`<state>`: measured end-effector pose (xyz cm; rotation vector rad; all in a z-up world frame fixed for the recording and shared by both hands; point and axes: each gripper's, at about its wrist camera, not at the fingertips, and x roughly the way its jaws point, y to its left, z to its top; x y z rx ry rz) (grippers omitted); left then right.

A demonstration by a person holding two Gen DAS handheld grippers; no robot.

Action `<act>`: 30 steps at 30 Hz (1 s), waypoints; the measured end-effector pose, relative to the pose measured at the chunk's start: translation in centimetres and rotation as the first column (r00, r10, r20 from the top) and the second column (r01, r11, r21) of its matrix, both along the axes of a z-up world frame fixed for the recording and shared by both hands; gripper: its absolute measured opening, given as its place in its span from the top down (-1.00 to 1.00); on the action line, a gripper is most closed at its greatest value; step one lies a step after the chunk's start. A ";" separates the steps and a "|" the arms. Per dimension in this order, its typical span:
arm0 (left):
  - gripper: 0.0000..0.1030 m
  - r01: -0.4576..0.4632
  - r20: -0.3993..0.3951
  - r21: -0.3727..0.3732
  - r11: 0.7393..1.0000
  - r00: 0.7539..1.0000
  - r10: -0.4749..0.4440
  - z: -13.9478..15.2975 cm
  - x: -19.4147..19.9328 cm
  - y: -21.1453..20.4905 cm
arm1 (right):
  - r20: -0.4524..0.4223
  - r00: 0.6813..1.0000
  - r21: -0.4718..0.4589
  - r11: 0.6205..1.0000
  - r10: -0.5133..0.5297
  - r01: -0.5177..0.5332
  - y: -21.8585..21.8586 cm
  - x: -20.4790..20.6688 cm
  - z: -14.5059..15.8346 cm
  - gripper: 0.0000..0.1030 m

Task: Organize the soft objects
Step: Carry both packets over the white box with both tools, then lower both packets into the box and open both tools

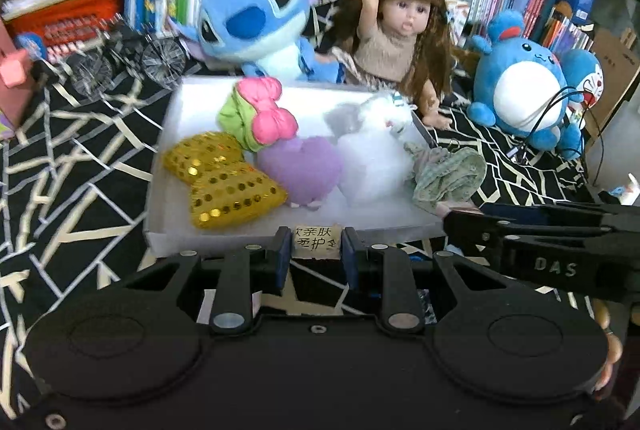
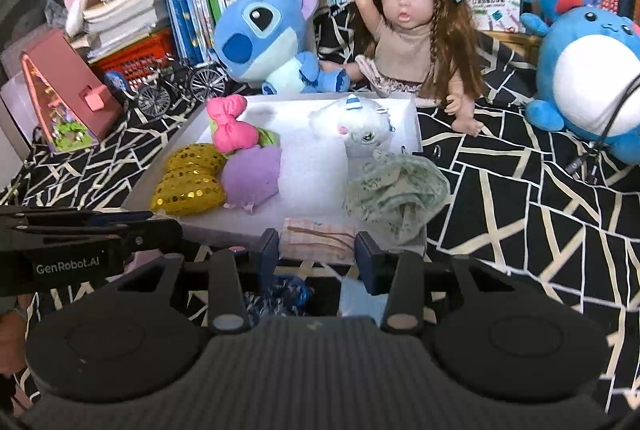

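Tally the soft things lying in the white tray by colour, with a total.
Gold: 1, sequin bow
Pink and green: 1, bow
Purple: 1, plush
White: 1, plush
Pale green: 1, cloth, draped over the tray edge
Total: 5

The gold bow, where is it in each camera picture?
Left wrist view: gold bow lies left of centre, in the white tray's front-left corner.
Right wrist view: gold bow lies left of centre, same corner.
Shared landmark: the purple plush touching its right side.
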<state>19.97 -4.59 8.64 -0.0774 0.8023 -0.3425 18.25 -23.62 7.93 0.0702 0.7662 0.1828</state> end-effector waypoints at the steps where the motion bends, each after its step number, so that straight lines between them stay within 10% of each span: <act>1: 0.50 0.006 -0.027 -0.009 1.000 1.000 -0.006 -0.1 0.8 -0.1 | -0.011 1.000 -0.009 1.000 0.001 -0.001 0.1 0.6 -0.1 0.09; 30: 0.50 -0.072 -0.122 0.046 0.996 0.990 0.077 -4.6 9.0 -1.8 | -0.080 0.997 -0.040 0.999 0.018 -0.021 2.1 7.1 -3.4 0.08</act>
